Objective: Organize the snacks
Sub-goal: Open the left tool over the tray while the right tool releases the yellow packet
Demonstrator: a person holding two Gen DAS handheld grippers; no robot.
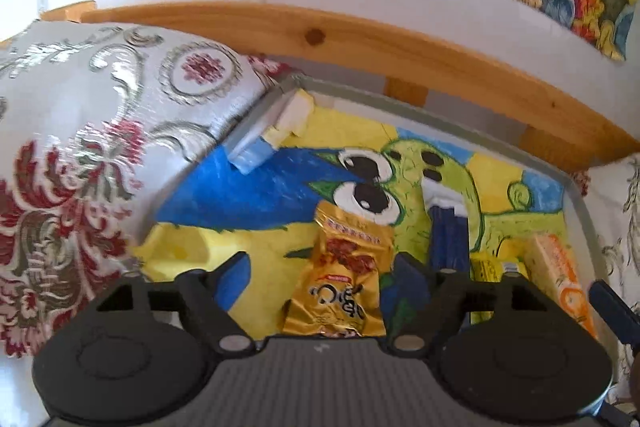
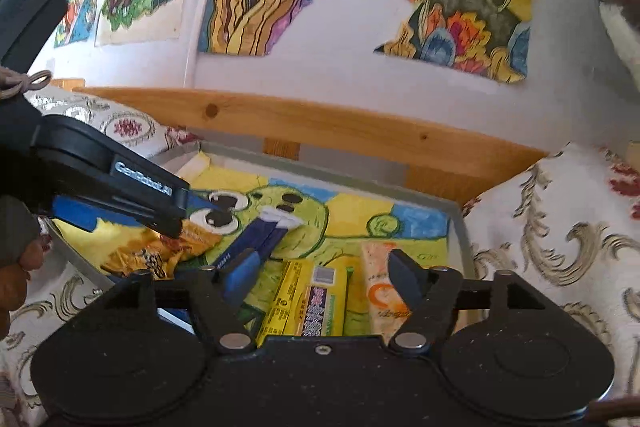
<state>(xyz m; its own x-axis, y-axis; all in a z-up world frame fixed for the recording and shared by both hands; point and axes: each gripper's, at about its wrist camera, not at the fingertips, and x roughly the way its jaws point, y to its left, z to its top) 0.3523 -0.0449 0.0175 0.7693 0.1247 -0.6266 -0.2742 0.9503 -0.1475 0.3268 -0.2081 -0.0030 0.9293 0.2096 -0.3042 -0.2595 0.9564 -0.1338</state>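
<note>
The left hand-held gripper (image 1: 320, 267) has its fingers spread wide, one on each side of the gold foil snack pouch (image 1: 340, 279); neither finger visibly presses the foil, so the pouch reads as bracketed rather than clamped. This stance suits either a pickup about to begin or a release just made; the views do not settle which. The pouch lies flat on the painted floor of the shallow grey tray (image 1: 576, 195), left of the other snacks.

The right hand-held gripper (image 2: 324, 273) is likewise released and empty, poised above the yellow rectangular snack packet (image 2: 300, 303) with its purple label. A pale orange-printed wrapper (image 2: 384, 287) lies just beside that packet on its right, and a dark blue bar with white end (image 2: 256, 239) lies diagonally to its left. The right-side items are aligned lengthwise in a row, which appears to be the sorting arrangement.

The tray sits between patterned silver-and-red cushions (image 1: 100, 147), against a wooden rail (image 1: 360, 47).
</note>
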